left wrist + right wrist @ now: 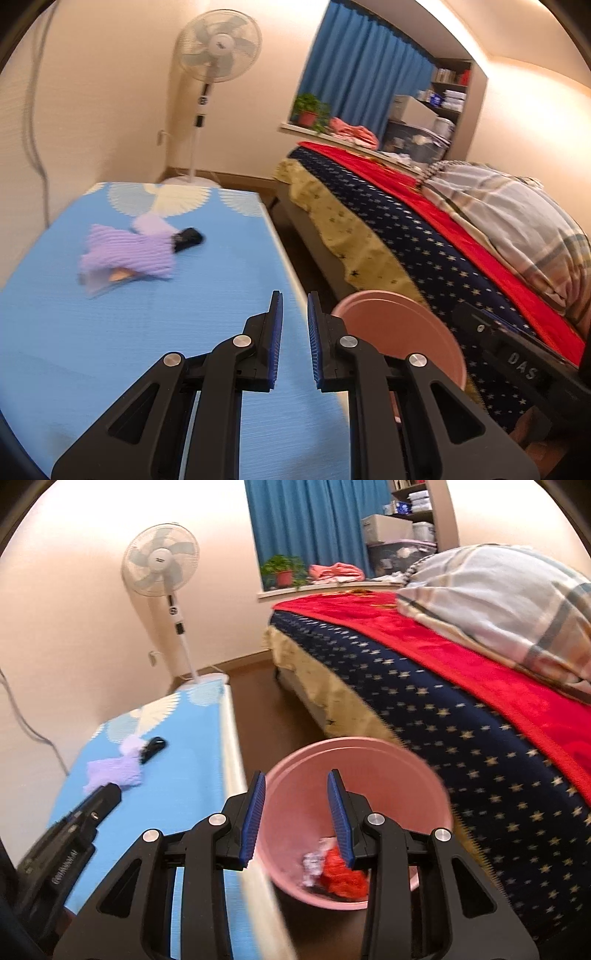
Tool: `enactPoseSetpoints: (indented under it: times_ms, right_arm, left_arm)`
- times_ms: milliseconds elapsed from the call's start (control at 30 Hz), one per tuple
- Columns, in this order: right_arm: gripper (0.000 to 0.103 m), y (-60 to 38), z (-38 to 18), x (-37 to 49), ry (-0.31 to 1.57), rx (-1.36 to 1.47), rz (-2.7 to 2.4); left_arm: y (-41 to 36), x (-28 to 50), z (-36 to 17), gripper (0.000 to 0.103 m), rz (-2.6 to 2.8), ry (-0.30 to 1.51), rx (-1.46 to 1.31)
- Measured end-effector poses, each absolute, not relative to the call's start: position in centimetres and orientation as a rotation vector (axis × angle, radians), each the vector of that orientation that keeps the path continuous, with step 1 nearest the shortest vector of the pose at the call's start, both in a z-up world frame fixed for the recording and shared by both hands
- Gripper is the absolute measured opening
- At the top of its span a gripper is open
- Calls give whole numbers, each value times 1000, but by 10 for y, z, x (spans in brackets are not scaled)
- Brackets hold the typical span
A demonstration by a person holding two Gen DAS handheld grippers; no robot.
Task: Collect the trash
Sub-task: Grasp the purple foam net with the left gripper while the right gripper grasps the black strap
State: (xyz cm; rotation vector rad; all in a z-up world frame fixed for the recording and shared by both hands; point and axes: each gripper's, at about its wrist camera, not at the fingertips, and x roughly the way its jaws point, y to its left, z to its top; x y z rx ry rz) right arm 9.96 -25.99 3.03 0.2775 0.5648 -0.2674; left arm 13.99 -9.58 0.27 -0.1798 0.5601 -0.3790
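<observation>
Right wrist view alone shows red trash (343,878) inside the pink bin (295,775); both grippers' fingers empty, parted.

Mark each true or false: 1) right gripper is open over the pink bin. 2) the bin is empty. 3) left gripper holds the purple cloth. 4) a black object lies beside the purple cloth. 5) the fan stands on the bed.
1. True: the right gripper is open above the round pink plastic bin.
2. False: it holds red crumpled trash and a silvery wrapper.
3. False: the left gripper is open and holds nothing; the ribbed purple cloth lies on the blue-covered table.
4. True: a small black object.
5. False: the white pedestal fan stands on the floor.
</observation>
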Motion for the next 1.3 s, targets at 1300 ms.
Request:
enactPoseSetpoints:
  times_ms: [1300]
  right_arm:
    - [33, -157, -50, 379, 734, 438, 202]
  left_arm:
    - [47, 287, -70, 54, 209, 678, -340]
